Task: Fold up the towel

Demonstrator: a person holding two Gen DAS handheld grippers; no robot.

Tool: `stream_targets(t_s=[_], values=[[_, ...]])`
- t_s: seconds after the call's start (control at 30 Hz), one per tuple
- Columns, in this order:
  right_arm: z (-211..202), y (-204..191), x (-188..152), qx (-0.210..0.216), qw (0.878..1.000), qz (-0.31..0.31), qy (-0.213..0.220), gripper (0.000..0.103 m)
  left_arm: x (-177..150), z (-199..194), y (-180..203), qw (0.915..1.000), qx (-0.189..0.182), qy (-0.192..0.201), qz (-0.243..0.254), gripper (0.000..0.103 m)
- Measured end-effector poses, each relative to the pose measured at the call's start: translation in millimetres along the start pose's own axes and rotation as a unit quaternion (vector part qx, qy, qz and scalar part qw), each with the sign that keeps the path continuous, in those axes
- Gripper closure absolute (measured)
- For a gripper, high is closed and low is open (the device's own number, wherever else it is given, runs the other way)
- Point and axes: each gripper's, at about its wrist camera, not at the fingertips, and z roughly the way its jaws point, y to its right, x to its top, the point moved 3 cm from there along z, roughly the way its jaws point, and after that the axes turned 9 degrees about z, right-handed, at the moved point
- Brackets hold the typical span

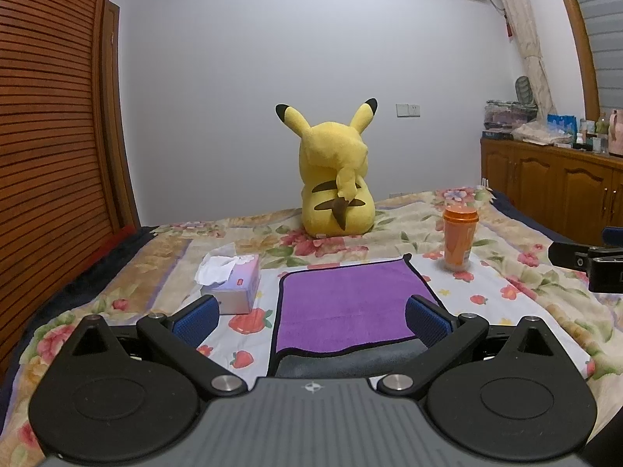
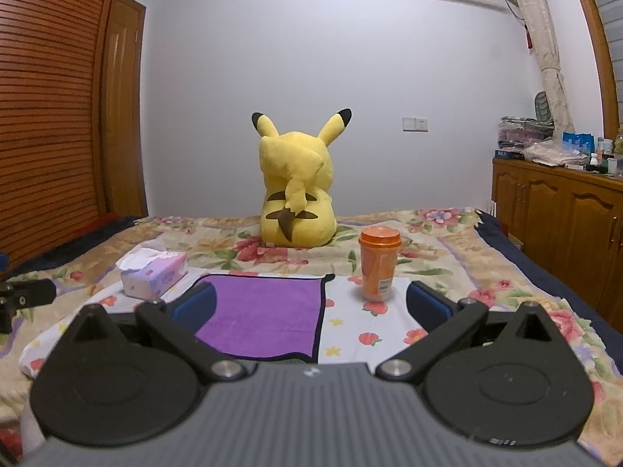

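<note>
A purple towel [image 1: 346, 303] with a dark edge lies on the flowered bedspread, its near edge folded over so the grey underside [image 1: 350, 364] shows. My left gripper [image 1: 311, 321] is open and empty, hovering over the towel's near left part. In the right wrist view the towel [image 2: 264, 315] lies left of centre. My right gripper [image 2: 311, 303] is open and empty, over the towel's near right edge. The right gripper's body also shows at the right edge of the left wrist view [image 1: 592, 264].
A tissue box [image 1: 233, 282] sits left of the towel. An orange cup [image 1: 459, 239] with a lid stands at its far right corner. A yellow plush toy [image 1: 335, 179] sits farther back. A wooden cabinet [image 2: 564, 214] runs along the right; slatted wooden doors [image 1: 50, 136] stand left.
</note>
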Motion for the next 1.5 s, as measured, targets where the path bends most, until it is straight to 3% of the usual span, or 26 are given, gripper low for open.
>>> stream_targets(t_s=[0.53,1.07,1.5], values=[[10.9,-12.1,-7.5,-0.004,1.0,-0.011,-0.02,0.0,-3.8,13.7,-1.4,0.9991,-0.014,-0.04,0.003,0.0],[43.2,-15.4,-13.2,-0.003,0.999,-0.011,-0.051,0.0,-14.8,65.2,0.3,0.9938,-0.042,-0.102,0.015,0.0],[78.3,-21.5,-22.9,0.01,0.995,-0.029,-0.096,0.0,-17.9,107.1,-2.8,0.9908,-0.055,-0.12,0.029,0.0]])
